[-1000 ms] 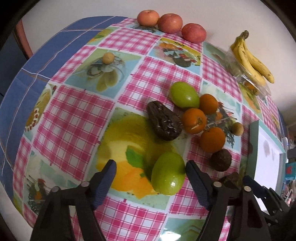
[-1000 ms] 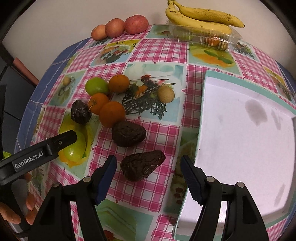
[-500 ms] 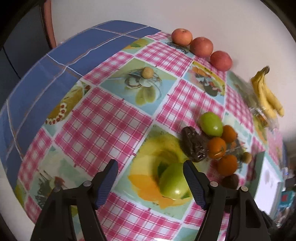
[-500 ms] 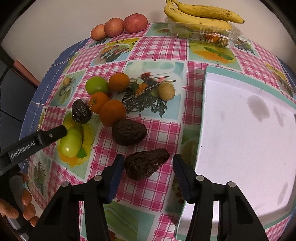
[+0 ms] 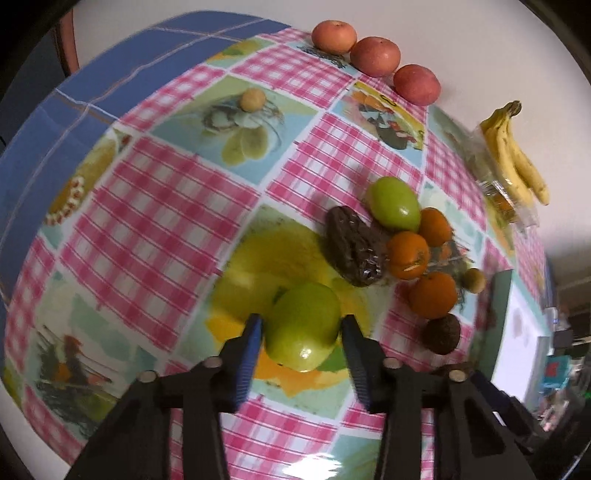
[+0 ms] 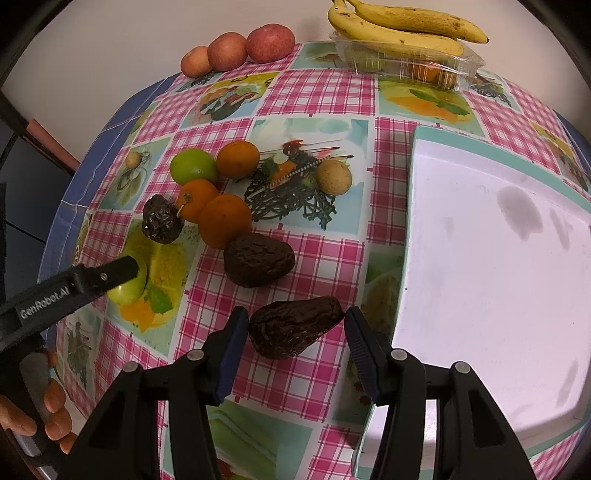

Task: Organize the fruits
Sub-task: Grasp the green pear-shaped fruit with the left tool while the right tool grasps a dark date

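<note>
Along the table's far edge, against the wall, three apples point(image 6: 236, 50) are lined up and bananas point(image 6: 402, 27) are laid over a clear box point(image 6: 410, 64); these look already sorted, though that is only a judgement. Beside the table's right edge a white tray point(image 6: 495, 280) is seen with no fruit in it, so if it is meant as the place for the loose fruit, none has been delivered yet.

Near the middle of the table a loose cluster is left: a green fruit point(image 6: 194, 166), three oranges point(image 6: 225, 220), two dark wrinkled fruits point(image 6: 258, 259), and a small tan fruit point(image 6: 333, 176). A second small tan fruit point(image 5: 252, 99) is left alone toward the far left corner.

Toward the near edge, two picks are under way at once. The left gripper point(image 5: 301, 338) has just been closing, and a green apple point(image 5: 303, 332) is held between its pads, which appear to be touching the skin on both sides; the apple is not seen lifted off the cloth. The right gripper point(image 6: 295, 338) is set around a dark pear-shaped fruit point(image 6: 295, 328), just beside the tray's near-left edge. Its jaws have narrowed too, and both pads seem to be in contact with the fruit's ends.

Most of the work is judged to remain: both grasped fruits have yet to be carried off, and the whole cluster is untouched.
</note>
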The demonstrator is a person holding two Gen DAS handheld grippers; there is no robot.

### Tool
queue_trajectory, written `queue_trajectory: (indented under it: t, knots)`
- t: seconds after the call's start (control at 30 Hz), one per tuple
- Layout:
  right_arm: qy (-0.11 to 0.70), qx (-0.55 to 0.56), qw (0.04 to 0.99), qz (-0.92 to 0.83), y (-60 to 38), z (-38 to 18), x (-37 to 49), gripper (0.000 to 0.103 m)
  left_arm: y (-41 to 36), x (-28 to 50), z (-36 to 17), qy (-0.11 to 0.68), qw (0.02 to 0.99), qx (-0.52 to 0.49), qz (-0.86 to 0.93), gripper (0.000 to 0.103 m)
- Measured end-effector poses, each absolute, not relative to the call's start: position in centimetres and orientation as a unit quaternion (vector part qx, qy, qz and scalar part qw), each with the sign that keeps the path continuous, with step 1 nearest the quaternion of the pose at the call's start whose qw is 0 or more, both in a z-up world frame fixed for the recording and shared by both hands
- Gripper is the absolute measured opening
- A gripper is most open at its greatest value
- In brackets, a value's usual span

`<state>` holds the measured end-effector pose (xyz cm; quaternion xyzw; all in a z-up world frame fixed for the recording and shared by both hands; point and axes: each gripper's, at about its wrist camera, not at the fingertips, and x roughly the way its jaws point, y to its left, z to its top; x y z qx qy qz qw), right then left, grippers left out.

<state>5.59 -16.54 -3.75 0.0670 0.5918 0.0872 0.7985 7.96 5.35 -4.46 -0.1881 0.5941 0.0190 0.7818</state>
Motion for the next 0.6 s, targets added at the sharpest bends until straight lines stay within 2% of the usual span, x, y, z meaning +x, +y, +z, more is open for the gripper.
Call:
queue_trajectory:
  t: [0.3, 0.6]
  knots:
    - [0.588, 0.07, 0.801, 0.087, -16.7, -3.5, 5.6, 0.055, 5.8, 7.7, -3.8, 0.585, 0.787, -0.191, 0.027, 0.045]
    - [0.563, 0.092, 0.817, 0.085, -17.7, -1.3, 5.3, 0.055, 5.9, 6.8, -0.4, 0.54, 0.818, -0.198, 0.007, 0.045]
